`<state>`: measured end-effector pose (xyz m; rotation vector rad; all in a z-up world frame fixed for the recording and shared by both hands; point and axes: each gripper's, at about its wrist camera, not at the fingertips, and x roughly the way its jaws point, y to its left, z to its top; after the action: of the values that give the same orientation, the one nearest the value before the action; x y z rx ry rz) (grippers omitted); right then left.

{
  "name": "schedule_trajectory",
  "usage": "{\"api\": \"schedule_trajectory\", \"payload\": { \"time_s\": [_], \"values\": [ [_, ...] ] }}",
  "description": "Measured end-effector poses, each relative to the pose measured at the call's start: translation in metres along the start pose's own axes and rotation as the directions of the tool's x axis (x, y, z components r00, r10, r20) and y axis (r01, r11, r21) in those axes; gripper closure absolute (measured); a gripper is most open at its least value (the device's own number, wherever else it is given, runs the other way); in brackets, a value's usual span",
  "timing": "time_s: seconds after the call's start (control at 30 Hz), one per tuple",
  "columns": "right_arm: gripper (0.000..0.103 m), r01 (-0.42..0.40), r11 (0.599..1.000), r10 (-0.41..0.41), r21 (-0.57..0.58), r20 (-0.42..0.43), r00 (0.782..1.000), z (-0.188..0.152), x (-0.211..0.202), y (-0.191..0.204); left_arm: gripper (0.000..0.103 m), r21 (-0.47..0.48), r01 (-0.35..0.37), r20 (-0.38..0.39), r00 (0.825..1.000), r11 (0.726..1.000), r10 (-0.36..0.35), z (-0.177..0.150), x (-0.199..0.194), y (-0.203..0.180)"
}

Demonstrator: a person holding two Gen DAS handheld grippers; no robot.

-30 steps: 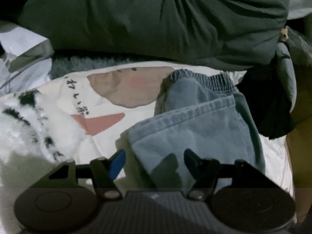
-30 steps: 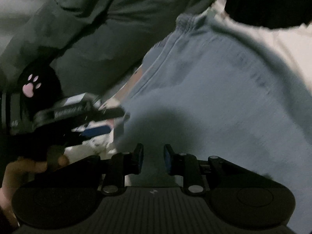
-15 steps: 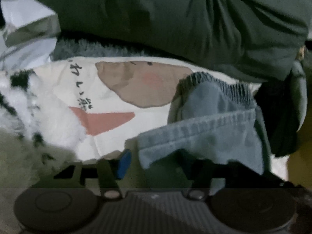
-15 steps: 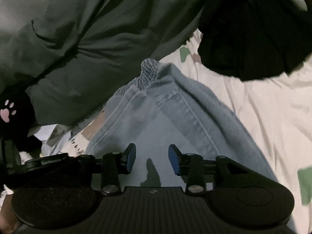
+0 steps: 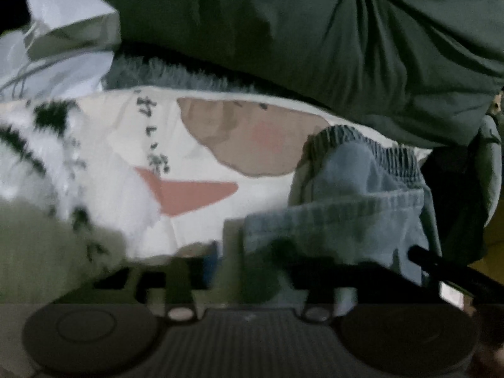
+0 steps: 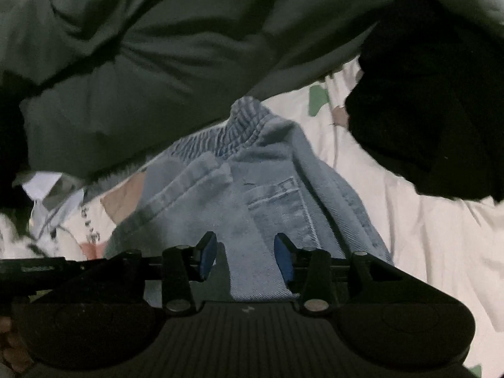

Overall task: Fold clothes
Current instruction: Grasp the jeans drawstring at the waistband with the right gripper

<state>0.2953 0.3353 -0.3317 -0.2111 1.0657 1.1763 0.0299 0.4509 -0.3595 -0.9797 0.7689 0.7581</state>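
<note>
A: Far side: dark green padded quilt (image 6: 163, 63). On the white printed bedsheet (image 5: 201, 145), your light-blue denim trousers (image 6: 252, 201) lie doubled, elastic waistband (image 6: 242, 123) far.

B: Claws?

A: Right gripper (image 6: 245, 256) parted, empty, over denim. Left gripper (image 5: 252, 264) blurred; cannot tell. Denim: weighty, limp. Pinch the stitched hem.

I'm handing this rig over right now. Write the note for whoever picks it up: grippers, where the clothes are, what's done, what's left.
Right gripper: open, empty, just over the jeans.
Left gripper: blurred; jaw state unclear, at the jeans' near-left corner.
Jeans lie folded over on the printed sheet, elastic waistband at the far end by the dark green duvet. A black garment sits far right.
Done: first fold, apparently.
Left: probably tidy the bundle or fold again, then the other items.
</note>
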Motion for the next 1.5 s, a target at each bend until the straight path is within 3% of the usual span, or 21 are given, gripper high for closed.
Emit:
{"api": "schedule_trajectory", "payload": {
  "time_s": [0.2,0.43,0.67,0.73,0.8,0.87,1.03,1.2,1.5],
  "values": [
    [0.056,-0.039,0.999,0.036,-0.037,-0.063,0.997,0.006,0.017,-0.004,0.036,-0.055,0.066,-0.073,0.995,0.996,-0.070,-0.011,0.015,0.007],
    [0.055,-0.099,0.994,0.093,-0.048,-0.113,0.989,0.015,0.036,-0.004,0.016,-0.155,0.181,-0.056,0.980,0.971,-0.192,-0.013,0.025,0.020],
    [0.056,-0.144,0.989,0.140,-0.023,-0.134,0.981,0.028,0.052,-0.004,0.022,-0.167,0.191,-0.087,0.974,0.967,-0.207,-0.022,0.016,0.024],
    [0.066,-0.151,0.988,0.149,-0.007,-0.129,0.980,0.028,0.053,-0.005,0.020,-0.162,0.195,-0.084,0.974,0.967,-0.211,-0.022,0.018,0.023],
    [0.091,-0.160,0.987,0.160,0.014,-0.125,0.979,0.029,0.050,-0.008,0.016,-0.163,0.200,-0.078,0.973,0.966,-0.215,-0.022,0.019,0.022],
    [0.097,-0.173,0.985,0.175,0.025,-0.120,0.977,0.032,0.047,-0.011,0.015,-0.149,0.199,-0.073,0.975,0.969,-0.211,-0.023,0.018,0.020],
    [0.099,-0.194,0.980,0.190,-0.034,-0.089,0.978,0.037,0.026,-0.007,0.015,-0.168,0.214,-0.062,0.972,0.962,-0.227,-0.024,0.019,0.023],
    [0.099,-0.184,0.983,0.184,-0.005,-0.042,0.982,0.039,0.006,-0.015,0.017,-0.212,0.250,-0.034,0.964,0.945,-0.263,-0.021,0.020,0.029],
    [0.099,-0.083,0.994,0.084,0.077,-0.011,0.996,0.035,0.004,-0.038,0.020,-0.220,0.316,0.018,0.947,0.923,-0.320,-0.015,0.027,0.028]
  ]
}}
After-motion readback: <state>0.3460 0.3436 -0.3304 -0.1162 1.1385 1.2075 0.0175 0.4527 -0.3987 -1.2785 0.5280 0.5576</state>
